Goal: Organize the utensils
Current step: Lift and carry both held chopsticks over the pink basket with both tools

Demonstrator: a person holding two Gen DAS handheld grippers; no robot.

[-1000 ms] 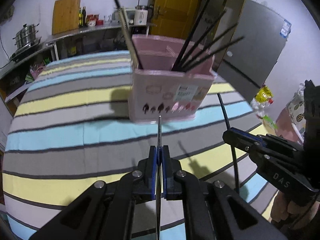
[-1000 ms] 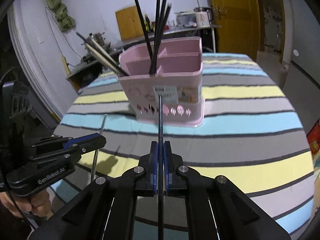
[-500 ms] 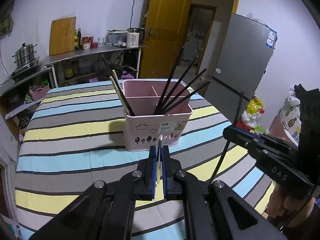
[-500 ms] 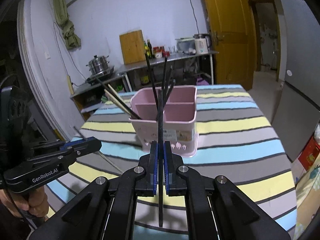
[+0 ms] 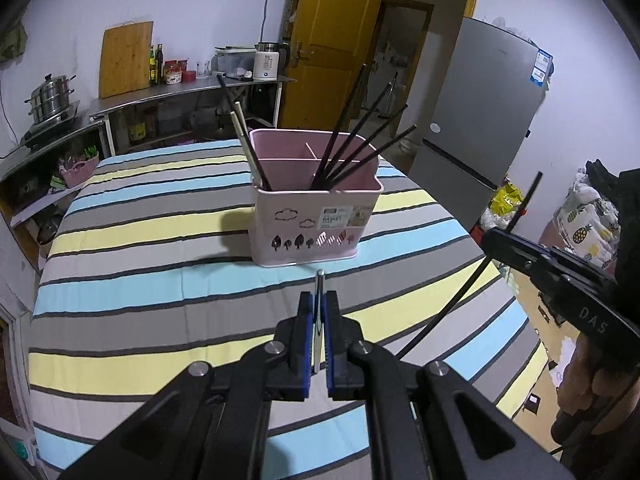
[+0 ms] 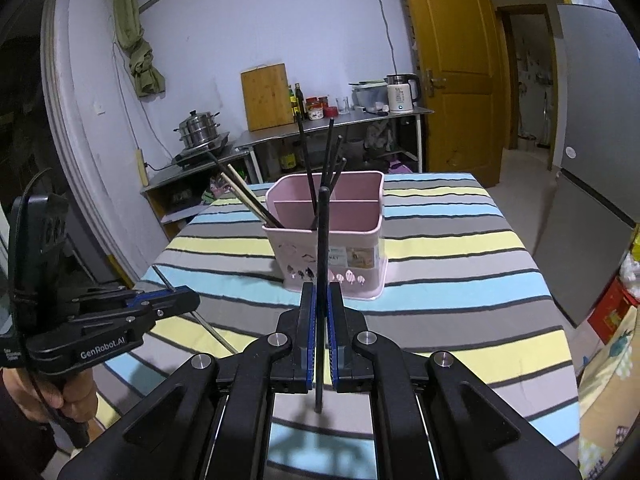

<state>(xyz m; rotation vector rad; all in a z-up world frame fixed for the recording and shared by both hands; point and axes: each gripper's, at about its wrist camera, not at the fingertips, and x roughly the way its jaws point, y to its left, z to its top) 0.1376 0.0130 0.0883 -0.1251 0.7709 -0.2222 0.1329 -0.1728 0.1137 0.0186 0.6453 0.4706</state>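
spanning frame: striped tablecloth (image 5: 160, 248); kitchen shelf (image 5: 168, 96), fridge (image 5: 480, 120) behind.

The left gripper (image 5: 319, 300) points forward and downward, its blue-lined jaws closed almost to touching on a thin silvery chopstick (image 5: 318, 320) that stands between the pads and pokes out past their tips. A bare hand (image 6: 48, 396) wraps its handle from below at the left edge of the right wrist view. The right gripper (image 6: 321, 304) is tilted downward too, jaws pinched tight on a black chopstick (image 6: 321, 272) that runs up past the fingertips and down behind them. The hand holding it (image 5: 580, 388) shows at the right edge of the left wrist view, with a dark sleeve (image 5: 628, 216) above.
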